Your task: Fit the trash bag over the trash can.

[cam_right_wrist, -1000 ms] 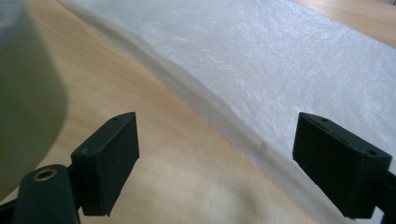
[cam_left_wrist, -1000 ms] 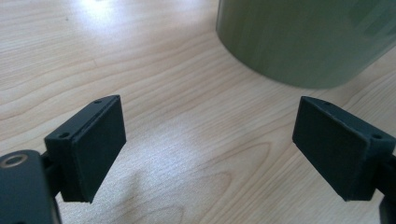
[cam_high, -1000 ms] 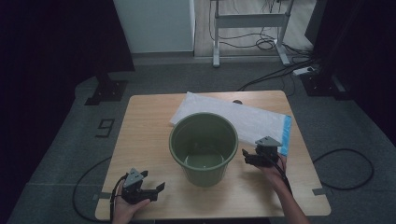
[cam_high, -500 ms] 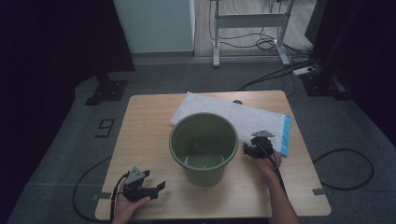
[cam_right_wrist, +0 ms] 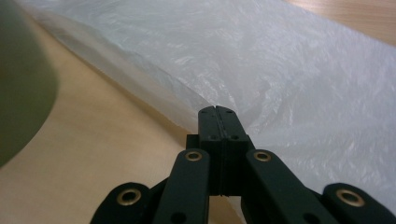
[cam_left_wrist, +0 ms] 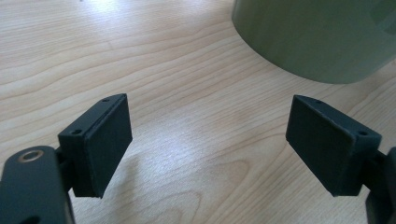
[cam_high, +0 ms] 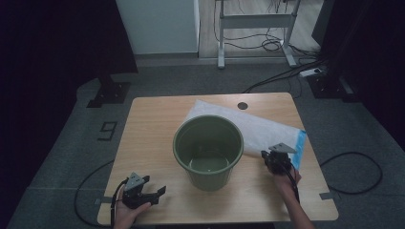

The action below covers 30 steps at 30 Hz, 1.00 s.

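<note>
High view. Green bucket (cam_high: 210, 179) standing upright in the middle of the worktop (cam_high: 153, 129). Behind the bucket and off to its right, a flat see-through bag (cam_high: 260, 130) with a blue end, lying on the wood and partly hidden by the bucket's rim. Right tool (cam_high: 264, 155) just to the right of the bucket, held in the right hand (cam_high: 286, 175), tips down at the bag's near edge. Left tool (cam_high: 159, 193) in front of the bucket and to its left, well apart from it, held in the left hand (cam_high: 126, 212), pointing toward the bucket.

Left gripper view. Left tool (cam_left_wrist: 208, 135) spread wide, after closing in just a tiny bit. Nothing but bare worktop (cam_left_wrist: 187, 70) between the two black pads (cam_left_wrist: 105, 140). Curved green side of the bucket (cam_left_wrist: 317, 37) ahead and to the right, not touching the pads.

Right gripper view. Right tool (cam_right_wrist: 217, 112) just snapped tight, both halves pressed flat together with no gap. Tips right at the edge of the bag (cam_right_wrist: 289, 70), on the side facing the bucket. Hard to tell whether any thin plastic is caught between them. Bucket (cam_right_wrist: 23, 93) as a dark green blur at the left, with a strip of worktop (cam_right_wrist: 93, 154) between it and the bag.
</note>
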Motion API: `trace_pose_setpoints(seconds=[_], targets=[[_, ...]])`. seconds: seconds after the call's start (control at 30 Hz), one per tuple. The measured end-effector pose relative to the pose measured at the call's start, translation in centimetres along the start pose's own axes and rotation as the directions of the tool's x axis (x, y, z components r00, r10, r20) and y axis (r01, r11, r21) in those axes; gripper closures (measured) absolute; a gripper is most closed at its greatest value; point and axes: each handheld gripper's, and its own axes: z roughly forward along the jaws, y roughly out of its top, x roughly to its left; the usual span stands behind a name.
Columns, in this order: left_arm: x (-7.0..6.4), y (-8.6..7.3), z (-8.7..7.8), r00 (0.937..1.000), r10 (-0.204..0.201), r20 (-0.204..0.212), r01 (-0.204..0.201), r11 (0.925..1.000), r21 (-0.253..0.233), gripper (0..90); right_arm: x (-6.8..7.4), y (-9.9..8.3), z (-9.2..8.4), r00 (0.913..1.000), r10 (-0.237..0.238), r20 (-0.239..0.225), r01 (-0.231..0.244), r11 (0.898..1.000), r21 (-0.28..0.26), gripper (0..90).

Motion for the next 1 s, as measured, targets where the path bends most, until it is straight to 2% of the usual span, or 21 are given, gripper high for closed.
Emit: trace_pose_setpoints(seconds=[0.03,0.07,0.1,0.2,0.3,0.4,0.57,0.6,0.63,0.7,0.73,0.77,0.83,0.87,0.9,0.93,1.0], targets=[[0.0,-0.1,-0.1,1.0,0.0,-0.003,0.0,1.0,0.0,14.1,0.0,-0.6,-0.9,1.0,-0.002,-0.006,0.002,1.0,-0.011,89.1],[0.0,-0.1,-0.1,1.0,-0.002,-0.004,0.002,1.0,0.002,14.1,-0.1,-1.8,-2.7,0.9999,-0.006,-0.016,0.005,1.0,-0.029,89.1],[0.1,-0.1,-0.1,1.0,-0.004,-0.004,0.004,1.0,0.006,14.1,-0.1,-1.8,-2.7,0.9999,-0.006,-0.016,0.005,1.0,-0.029,89.1],[0.1,-0.2,-0.1,0.9999,-0.01,-0.006,0.01,0.9999,0.01,14.1,-0.5,-3.7,-5.0,0.9998,-0.021,-0.006,0.021,0.999,-0.035,89.1],[-0.1,-0.2,0.1,1.0,-0.004,-0.005,0.004,0.9998,0.021,14.1,-1.2,-5.8,-6.7,0.9993,-0.024,0.028,0.025,0.999,-0.041,88.9],[-0.3,-0.2,0.4,1.0,-0.001,-0.005,0.001,0.9996,0.03,14.1,-1.8,-7.2,-8.0,0.9995,-0.006,0.031,0.007,0.999,-0.047,88.7],[-0.5,-0.2,0.5,0.9999,0.007,-0.01,-0.007,0.9991,0.041,14.1,-2.3,-7.8,-8.8,0.9995,0.014,0.028,-0.013,0.999,-0.041,88.0],[-0.5,-0.3,0.5,0.9999,0.009,-0.013,-0.008,0.999,0.044,14.1,-2.3,-7.8,-8.6,0.9993,0.006,0.036,-0.005,1.0,-0.017,82.8],[-0.5,-0.3,0.5,0.9998,0.011,-0.015,-0.01,0.9988,0.047,14.1,-2.3,-7.8,-8.6,0.9993,0.006,0.036,-0.005,1.0,-0.017,82.8],[-0.5,-0.3,0.5,0.9998,0.011,-0.016,-0.01,0.9987,0.05,14.1,-2.0,-7.9,-8.4,0.9967,-0.022,0.078,0.021,1.0,0.005,70.0],[-0.5,-0.3,0.5,0.9998,0.009,-0.02,-0.008,0.9986,0.053,14.1,-1.2,-7.7,-8.2,0.9932,-0.054,0.103,0.055,0.999,0.003,54.0],[-0.5,-0.3,0.5,0.9998,0.009,-0.02,-0.008,0.9986,0.053,14.1,-1.2,-7.7,-8.2,0.9932,-0.054,0.103,0.055,0.999,0.003,54.0],[-0.4,-0.2,0.6,0.9997,0.005,-0.022,-0.004,0.9985,0.054,14.1,-0.1,-6.9,-8.1,0.9884,-0.085,0.126,0.089,0.995,-0.033,42.8],[-0.4,-0.2,0.7,0.9996,0.005,-0.027,-0.003,0.9982,0.061,14.1,1.3,-5.7,-7.5,0.9874,-0.117,0.106,0.124,0.991,-0.058,36.3],[-0.4,-0.2,0.7,0.9996,0.005,-0.027,-0.003,0.9982,0.061,14.1,1.3,-5.7,-7.5,0.9874,-0.117,0.106,0.124,0.991,-0.058,36.3],[-0.5,-0.3,0.7,0.9996,0.006,-0.027,-0.004,0.998,0.063,14.1,1.9,-5.0,-7.0,0.9874,-0.132,0.087,0.138,0.988,-0.07,34.8],[-0.5,-0.3,0.8,0.9996,0.01,-0.025,-0.009,0.9975,0.07,14.1,3.0,-3.6,-5.4,0.9909,-0.131,0.027,0.133,0.988,-0.078,29.1]])
